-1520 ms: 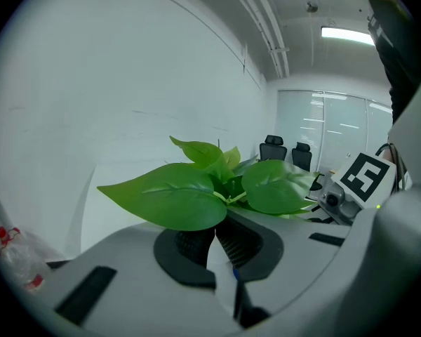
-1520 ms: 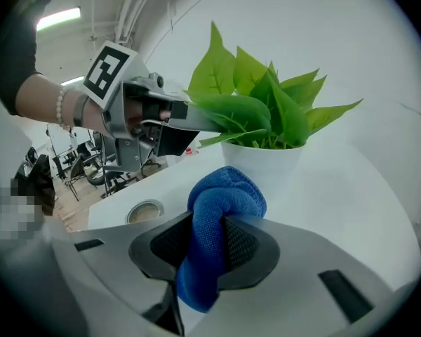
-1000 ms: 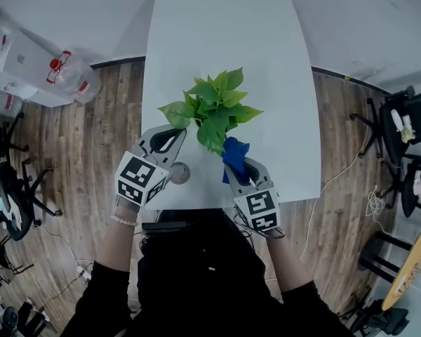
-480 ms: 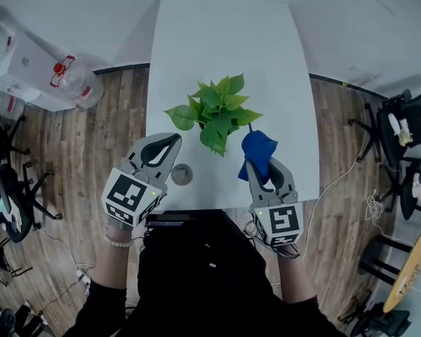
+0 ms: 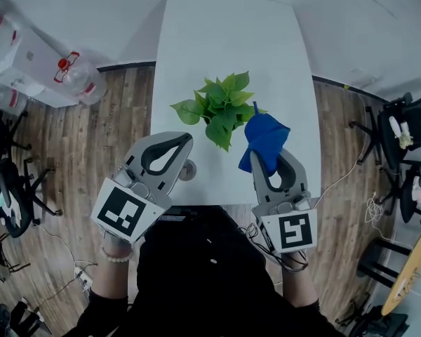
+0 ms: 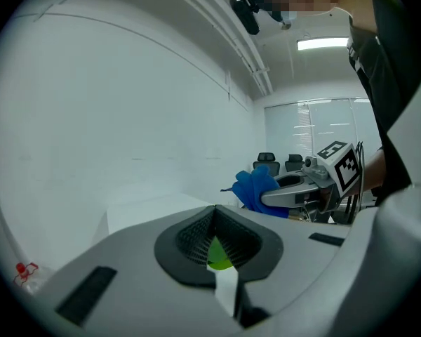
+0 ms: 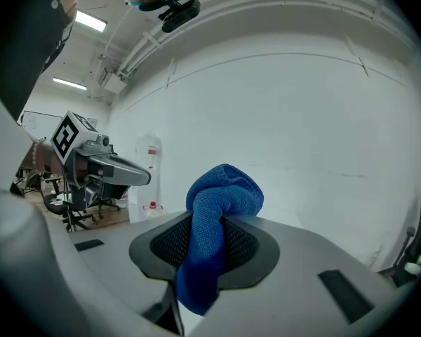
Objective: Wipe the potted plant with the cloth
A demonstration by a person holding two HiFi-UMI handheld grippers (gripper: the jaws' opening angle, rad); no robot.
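Right hand-held gripper [image 5: 268, 159] clamped on blue cloth [image 5: 265, 137]. Cloth bunched above jaws, just beside potted plant [image 5: 222, 104], seemingly clear of leaves. Left hand-held gripper [image 5: 186, 139] jaws closed together, nothing gripped; green sliver in gap likely a leaf beyond. Plant sits mid white counter [image 5: 231, 34]. Judged step: cloth poised between wiping strokes. Next: lower cloth onto a leaf, drag lightly outward. Left hand-held gripper could steady the leaf.

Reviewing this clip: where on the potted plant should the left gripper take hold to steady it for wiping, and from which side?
Probably the large leaf jutting out at the potted plant's left edge. It stands clear of the other leaves and reaches toward the left gripper, so come from the left and pinch its outer half lightly across the flat blade.
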